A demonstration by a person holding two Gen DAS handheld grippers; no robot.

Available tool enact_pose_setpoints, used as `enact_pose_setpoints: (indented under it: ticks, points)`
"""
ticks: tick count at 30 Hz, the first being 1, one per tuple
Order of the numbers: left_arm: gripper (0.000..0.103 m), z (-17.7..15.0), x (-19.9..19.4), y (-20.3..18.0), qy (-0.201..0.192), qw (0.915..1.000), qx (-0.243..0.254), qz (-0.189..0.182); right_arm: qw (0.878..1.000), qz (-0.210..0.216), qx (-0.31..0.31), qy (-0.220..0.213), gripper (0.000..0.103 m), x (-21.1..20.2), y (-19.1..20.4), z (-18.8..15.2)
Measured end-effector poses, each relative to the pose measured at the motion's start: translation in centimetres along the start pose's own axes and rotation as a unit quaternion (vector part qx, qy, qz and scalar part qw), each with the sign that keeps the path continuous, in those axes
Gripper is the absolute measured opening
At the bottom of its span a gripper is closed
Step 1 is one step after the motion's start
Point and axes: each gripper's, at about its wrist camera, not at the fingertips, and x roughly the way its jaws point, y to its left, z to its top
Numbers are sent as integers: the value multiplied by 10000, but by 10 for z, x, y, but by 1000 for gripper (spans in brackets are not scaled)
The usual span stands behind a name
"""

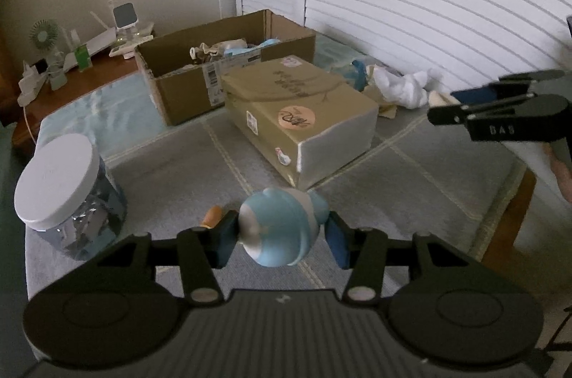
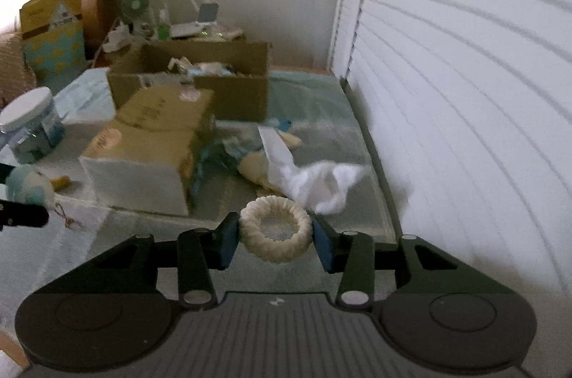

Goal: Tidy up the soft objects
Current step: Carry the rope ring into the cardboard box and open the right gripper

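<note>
In my left wrist view, low at centre, a blue-and-white plush toy [image 1: 282,228] sits pinched between the two blue pads of my left gripper [image 1: 281,237], clear of the grey blanket [image 1: 171,170] below it. In the right wrist view, also low at centre, a cream ribbed ring [image 2: 274,228] is clamped side to side by my right gripper [image 2: 275,237], its pads pressing on the ring's outer edge. Just past the ring, a crumpled white cloth [image 2: 321,185] lies on the bed beside a scatter of beige and blue soft pieces. Toward mid-frame left stands a closed tan box [image 2: 150,145], and behind it an open cardboard box [image 2: 200,81] with soft items inside. A white-lidded jar [image 1: 60,192] stands at the left edge of the left view, and white slatted blinds [image 2: 464,92] fill the right side.
</note>
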Motion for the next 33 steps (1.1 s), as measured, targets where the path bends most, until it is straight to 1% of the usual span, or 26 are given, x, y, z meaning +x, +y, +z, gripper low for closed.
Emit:
enact_pose_setpoints:
  ticks: [7, 14, 23, 27, 33]
  points:
    - [51, -1, -11, 6, -77, 10000, 12, 27, 9991, 190, -224, -303, 49, -8, 12, 30]
    - [51, -2, -14, 16, -116, 9999, -84, 9, 9975, 358, -338, -512, 49, 8, 22, 66]
    - [51, 2, -11, 25, -81, 9998, -204, 25, 9945, 446, -592, -737, 49, 49, 29, 121]
    - [51, 6, -9, 28, -79, 9996, -273, -18, 9946, 487, -608, -690, 49, 77, 28, 143]
    - [51, 11, -8, 29, -88, 9995, -311, 27, 9941, 603, -652, -621, 49, 110, 29, 169]
